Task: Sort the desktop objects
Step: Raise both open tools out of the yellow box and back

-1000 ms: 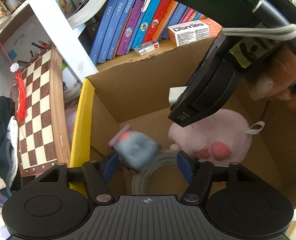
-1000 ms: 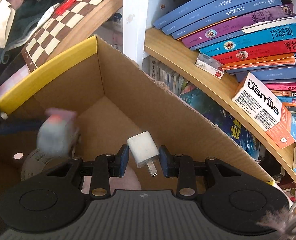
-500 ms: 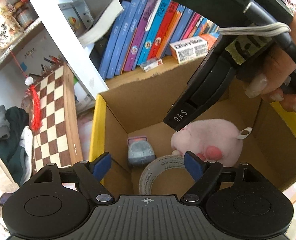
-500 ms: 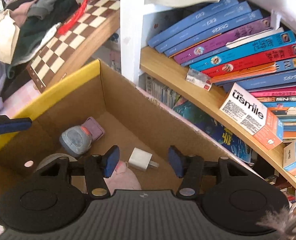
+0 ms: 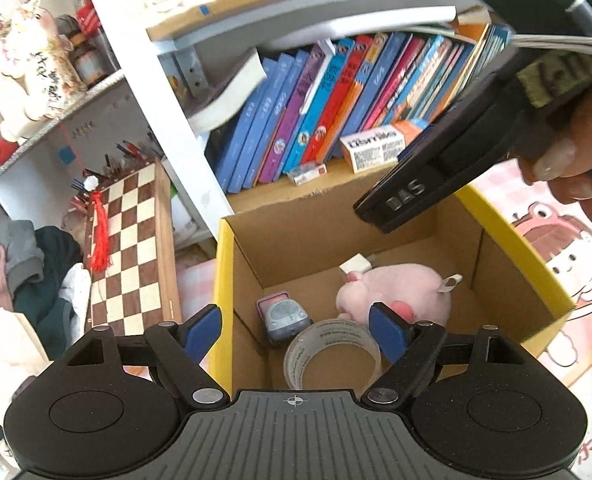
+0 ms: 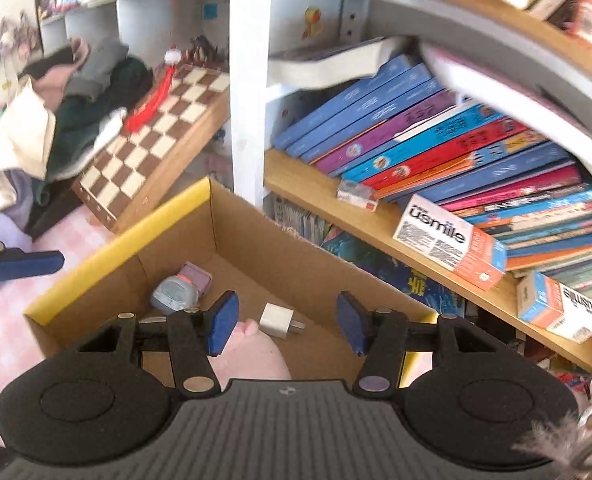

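Note:
A cardboard box [image 5: 224,280] with a yellow rim [image 6: 124,240] stands below both grippers. On its floor lie a grey-blue gadget [image 5: 286,318] on a purple case [image 6: 196,276], a pink plush toy [image 5: 395,292], a roll of clear tape [image 5: 331,354] and a white charger plug [image 6: 276,319]. My left gripper [image 5: 296,332] hangs open above the box's left corner with nothing in it. My right gripper [image 6: 287,323] is open above the box; the charger lies far below its pads. In the left wrist view the right gripper's body [image 5: 435,184] and a hand cross the top right.
A shelf of leaning books [image 6: 435,148] with a usmile carton [image 6: 447,240] runs behind the box. A chessboard [image 5: 132,248] with a red tassel leans at the left beside piled clothes [image 5: 24,272]. A pink cartoon cloth [image 5: 555,248] covers the surface at the right.
The grey gadget left my left gripper and now rests in the box. My right gripper opened and the charger dropped to the box floor. Both grippers have risen away from the box.

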Demonstrator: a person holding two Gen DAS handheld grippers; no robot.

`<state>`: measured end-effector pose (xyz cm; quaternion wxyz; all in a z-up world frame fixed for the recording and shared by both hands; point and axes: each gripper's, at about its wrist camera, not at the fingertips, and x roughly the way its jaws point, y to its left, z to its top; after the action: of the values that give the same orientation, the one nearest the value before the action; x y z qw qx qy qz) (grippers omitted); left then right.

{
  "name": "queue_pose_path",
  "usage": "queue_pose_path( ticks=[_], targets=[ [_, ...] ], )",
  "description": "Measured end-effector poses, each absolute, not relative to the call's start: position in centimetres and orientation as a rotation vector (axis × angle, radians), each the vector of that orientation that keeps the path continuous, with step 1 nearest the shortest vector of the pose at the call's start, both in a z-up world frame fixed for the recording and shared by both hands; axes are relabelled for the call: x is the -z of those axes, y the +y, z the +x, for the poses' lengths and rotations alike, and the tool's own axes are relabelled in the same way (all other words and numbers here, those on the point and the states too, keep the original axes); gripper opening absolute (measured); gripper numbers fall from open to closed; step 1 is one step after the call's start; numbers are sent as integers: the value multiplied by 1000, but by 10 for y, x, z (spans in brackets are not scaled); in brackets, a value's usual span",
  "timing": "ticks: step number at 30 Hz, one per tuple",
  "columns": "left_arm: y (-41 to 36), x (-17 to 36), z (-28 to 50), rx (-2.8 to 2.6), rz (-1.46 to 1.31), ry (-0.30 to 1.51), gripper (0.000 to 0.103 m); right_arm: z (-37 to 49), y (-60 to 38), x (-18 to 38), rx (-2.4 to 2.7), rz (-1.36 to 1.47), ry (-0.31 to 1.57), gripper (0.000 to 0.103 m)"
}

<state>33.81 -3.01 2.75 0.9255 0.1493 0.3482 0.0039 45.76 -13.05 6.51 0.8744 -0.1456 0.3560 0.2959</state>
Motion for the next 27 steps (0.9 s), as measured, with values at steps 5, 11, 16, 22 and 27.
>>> queue_pose_path(
  ticks=[5,11,16,22,27],
  targets=[
    [-24,-45,311,-1,265,662,83,423,-152,-85,-603,-257,686,53],
    [-11,-64,281,0,204,612,84,382,-176,-103,-588,-196,646,53],
    [-3,-76,260,5,168,576,88,349,-187,-112,-577,-182,624,53],
    [1,-77,237,17,155,571,88,311,-195,-114,-554,-172,609,53],
    [2,-71,215,35,141,581,88,280,-199,-104,-527,-170,612,53]
  ],
)
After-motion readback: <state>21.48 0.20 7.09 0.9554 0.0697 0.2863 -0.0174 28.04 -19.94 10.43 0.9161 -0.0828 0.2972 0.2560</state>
